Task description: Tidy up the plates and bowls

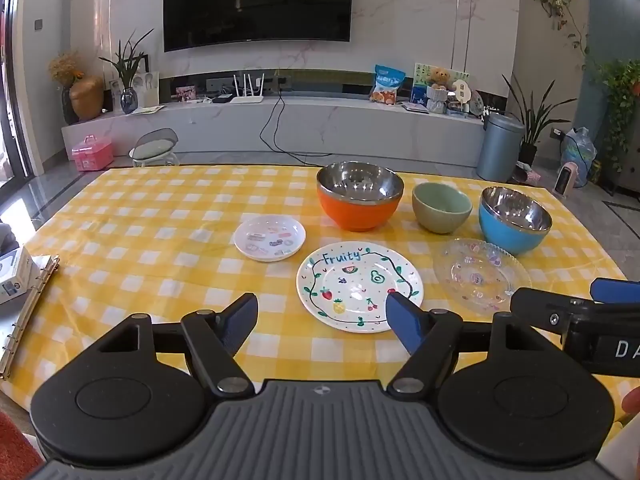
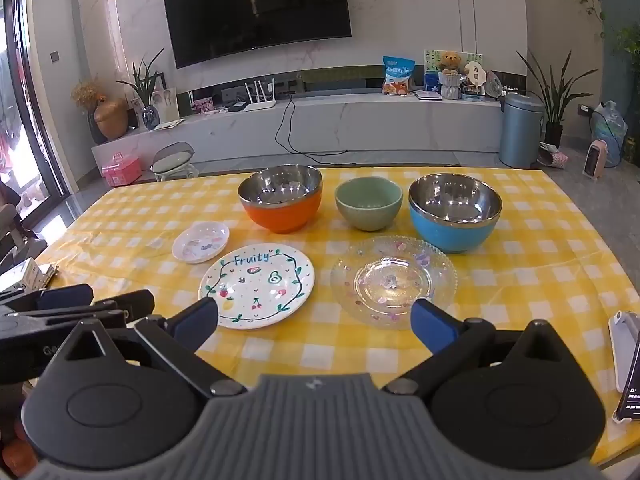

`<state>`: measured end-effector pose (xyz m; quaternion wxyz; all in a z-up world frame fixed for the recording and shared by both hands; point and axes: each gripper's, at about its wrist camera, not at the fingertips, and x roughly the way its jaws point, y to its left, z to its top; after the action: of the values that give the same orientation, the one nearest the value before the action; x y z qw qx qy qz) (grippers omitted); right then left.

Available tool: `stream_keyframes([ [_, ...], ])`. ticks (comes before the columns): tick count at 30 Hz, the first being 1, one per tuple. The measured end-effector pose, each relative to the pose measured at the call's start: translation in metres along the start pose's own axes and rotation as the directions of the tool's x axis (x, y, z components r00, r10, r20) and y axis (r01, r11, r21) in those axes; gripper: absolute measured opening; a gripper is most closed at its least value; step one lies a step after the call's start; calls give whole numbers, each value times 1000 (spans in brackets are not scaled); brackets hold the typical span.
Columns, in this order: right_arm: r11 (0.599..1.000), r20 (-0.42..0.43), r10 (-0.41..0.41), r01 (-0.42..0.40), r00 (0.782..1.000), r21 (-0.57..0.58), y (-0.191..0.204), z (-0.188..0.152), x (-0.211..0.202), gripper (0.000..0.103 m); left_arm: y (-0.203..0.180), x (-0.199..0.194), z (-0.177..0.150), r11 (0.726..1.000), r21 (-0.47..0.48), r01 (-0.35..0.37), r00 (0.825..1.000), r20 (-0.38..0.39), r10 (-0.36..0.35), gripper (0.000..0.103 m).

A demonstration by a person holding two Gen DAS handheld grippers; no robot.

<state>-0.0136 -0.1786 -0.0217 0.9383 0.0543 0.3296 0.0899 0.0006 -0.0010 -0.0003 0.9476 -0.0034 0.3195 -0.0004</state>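
Observation:
On the yellow checked tablecloth (image 1: 160, 248) stand an orange steel-lined bowl (image 1: 359, 196), a green ceramic bowl (image 1: 441, 207) and a blue steel-lined bowl (image 1: 515, 220) in a row. In front lie a small white plate (image 1: 269, 237), a "Fruity" plate (image 1: 359, 286) and a clear glass plate (image 1: 481, 274). My left gripper (image 1: 322, 312) is open and empty, just short of the Fruity plate (image 2: 256, 286). My right gripper (image 2: 314, 316) is open and empty, between the Fruity plate and the glass plate (image 2: 394, 280).
A ring binder (image 1: 28, 312) and a white box (image 1: 14, 274) lie at the table's left edge. A phone (image 2: 628, 364) lies at the right edge. Beyond the table are a TV console (image 1: 280, 120), a bin (image 1: 500, 146) and a small chair (image 1: 156, 148).

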Motion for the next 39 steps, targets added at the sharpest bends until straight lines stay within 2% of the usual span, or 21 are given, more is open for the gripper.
stream_keyframes([
  [4, 1000, -4, -1, 1, 1000, 8, -2, 1, 0, 100, 0, 0, 0, 1000, -14, -1, 1000, 2, 1, 83],
  [39, 1000, -16, -5, 5, 1000, 1, 2, -1, 2, 100, 5, 2, -4, 999, -33, 0, 1000, -14, -1, 83],
])
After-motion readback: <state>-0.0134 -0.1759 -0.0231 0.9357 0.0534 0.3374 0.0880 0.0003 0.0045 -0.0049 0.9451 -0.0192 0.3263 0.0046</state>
